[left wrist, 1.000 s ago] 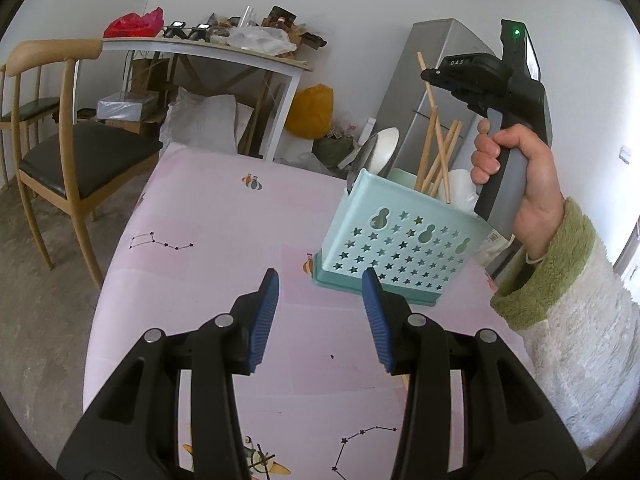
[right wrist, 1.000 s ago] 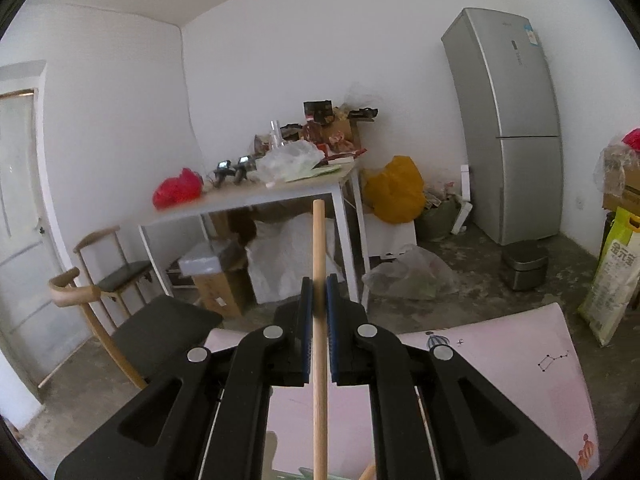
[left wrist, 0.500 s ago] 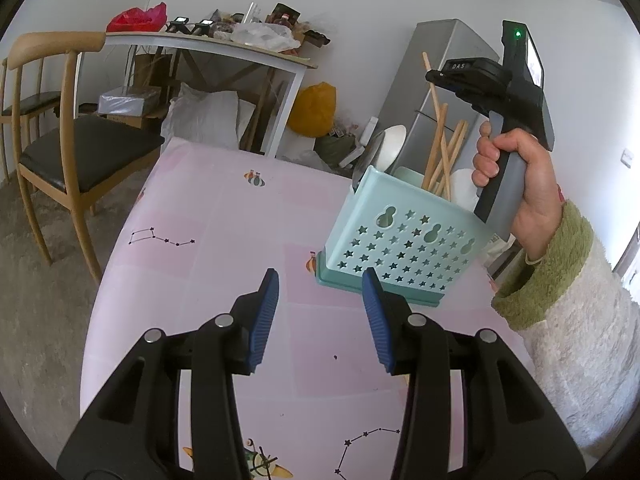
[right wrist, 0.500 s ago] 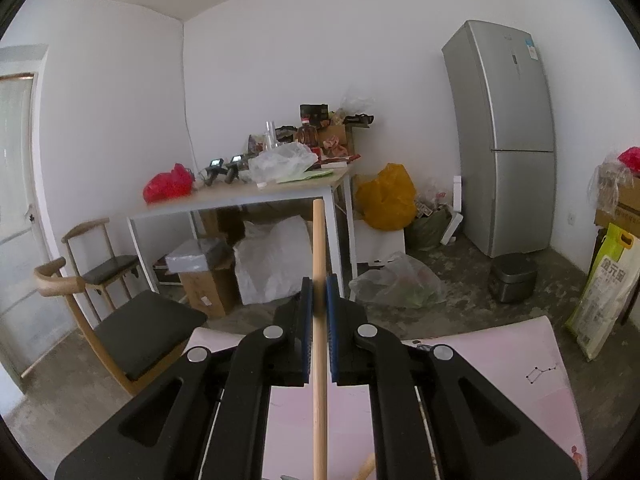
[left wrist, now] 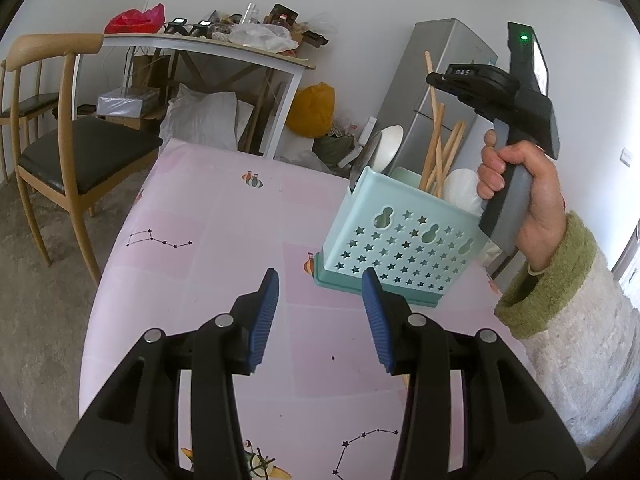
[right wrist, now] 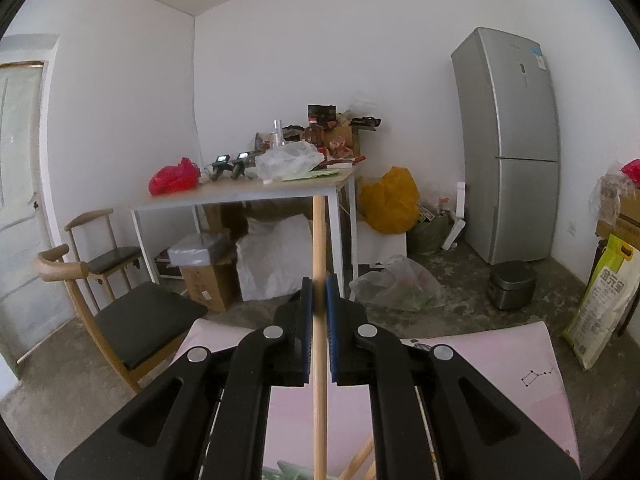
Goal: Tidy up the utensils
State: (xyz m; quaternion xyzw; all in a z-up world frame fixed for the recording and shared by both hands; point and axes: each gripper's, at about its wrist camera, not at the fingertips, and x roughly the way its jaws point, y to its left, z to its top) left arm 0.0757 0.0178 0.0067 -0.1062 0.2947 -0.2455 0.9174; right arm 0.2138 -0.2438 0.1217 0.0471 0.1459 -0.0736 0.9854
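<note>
Right wrist view: the right gripper [right wrist: 319, 300] has its blue pads pressed tight on a wooden chopstick [right wrist: 319, 248], which stands nearly upright between them. The stick's top end rises well above the pads and its lower length drops out of the bottom of the picture between the two black arms. More wooden sticks [right wrist: 356, 464] show low down, just right of the held one. Below and ahead of the gripper lies the pink tablecloth [right wrist: 480, 360].

From the left wrist view, the left gripper [left wrist: 318, 312] holds nothing; its blue pads [left wrist: 264, 320] stand partly apart over the same tablecloth [left wrist: 208, 280]. Ahead of it and a little to its right sits the pale green utensil caddy [left wrist: 400, 240], its star-punched wall facing the camera, its base on the cloth just beyond the right pad. Inside the caddy stand several chopsticks [left wrist: 438, 152] and a white spoon [left wrist: 388, 146]. The person's right hand [left wrist: 520, 188] grips the handle of the right gripper [left wrist: 476, 84], which is above the far right side of the caddy, with one chopstick [left wrist: 431, 80] reaching up through its nose. A green cuff and pale fleecy sleeve [left wrist: 568, 320] cover the forearm.
</note>
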